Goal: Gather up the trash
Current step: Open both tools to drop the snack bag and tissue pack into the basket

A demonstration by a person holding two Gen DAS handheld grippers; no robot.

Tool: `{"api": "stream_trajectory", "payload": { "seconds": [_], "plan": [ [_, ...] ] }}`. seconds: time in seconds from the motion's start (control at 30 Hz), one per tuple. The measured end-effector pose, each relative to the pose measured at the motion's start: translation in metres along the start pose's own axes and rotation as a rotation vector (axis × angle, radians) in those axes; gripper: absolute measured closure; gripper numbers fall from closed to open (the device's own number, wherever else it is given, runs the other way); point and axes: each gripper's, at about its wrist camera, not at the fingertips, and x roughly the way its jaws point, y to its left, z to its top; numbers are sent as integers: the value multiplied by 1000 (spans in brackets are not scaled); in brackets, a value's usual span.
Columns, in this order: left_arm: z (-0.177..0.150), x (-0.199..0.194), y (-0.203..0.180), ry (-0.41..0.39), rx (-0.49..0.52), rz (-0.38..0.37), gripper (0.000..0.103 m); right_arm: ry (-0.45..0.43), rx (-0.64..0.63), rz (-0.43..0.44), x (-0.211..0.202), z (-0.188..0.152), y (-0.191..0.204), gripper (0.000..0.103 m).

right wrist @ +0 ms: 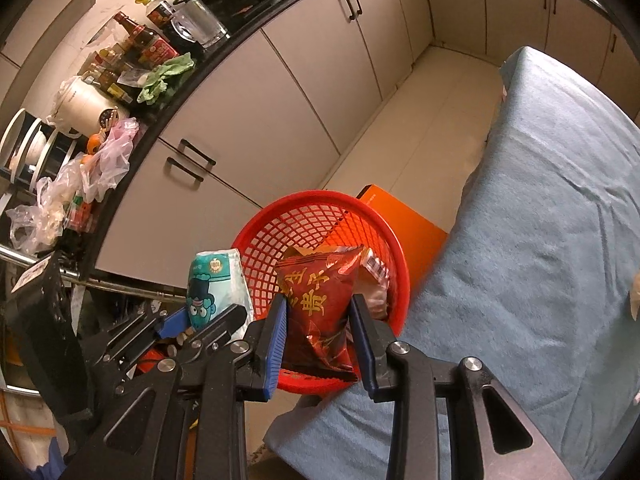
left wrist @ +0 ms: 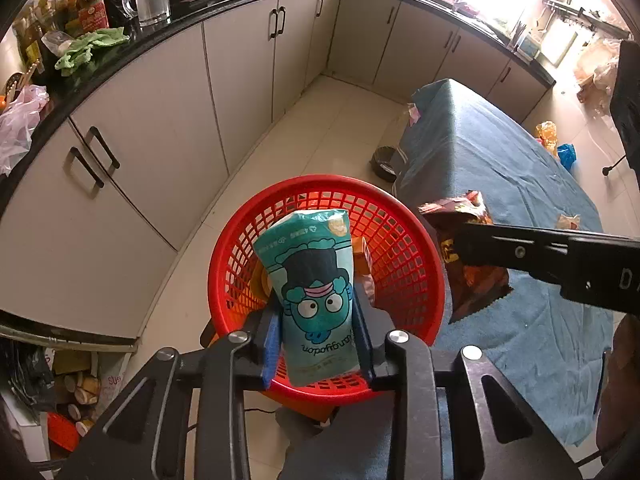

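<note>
Left wrist view, teal packet between left gripper pads, above red basket

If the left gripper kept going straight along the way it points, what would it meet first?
Probably the red basket: the left gripper, carrying the teal packet, points down into its mouth, so the packet would likely meet the wrappers inside or the mesh. Depth is uncertain.

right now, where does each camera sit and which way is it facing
Left wrist: sits on the left gripper, looks steeply down at the red basket; its own fingers hold the teal packet, and the right gripper's finger crosses in.
Right wrist: sits on the right gripper, looks down over the basket; its fingers grip the red snack bag, with the left gripper beside it.
Shared: basket, both packets, blue tablecloth, counter cabinets.
</note>
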Motion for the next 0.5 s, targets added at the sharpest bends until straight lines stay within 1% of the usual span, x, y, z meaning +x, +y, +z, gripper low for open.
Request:
{"api": "stream_trajectory", "payload": {
  "seconds": [0.07,0.17,0.3,0.5],
  "plan": [
    [1,1,1,2,-1,1,70,-2,-1,-4,1,3,1,68],
    [2,1,4,2,-10,2,62,0,-2,-3,3,5,2,67],
    [3,2,7,5,-20,4,62,-5,4,8,3,8,0,60],
    [3,1,8,3,-26,20,61,-23,25,8,-6,7,-8,59]
  ]
}}
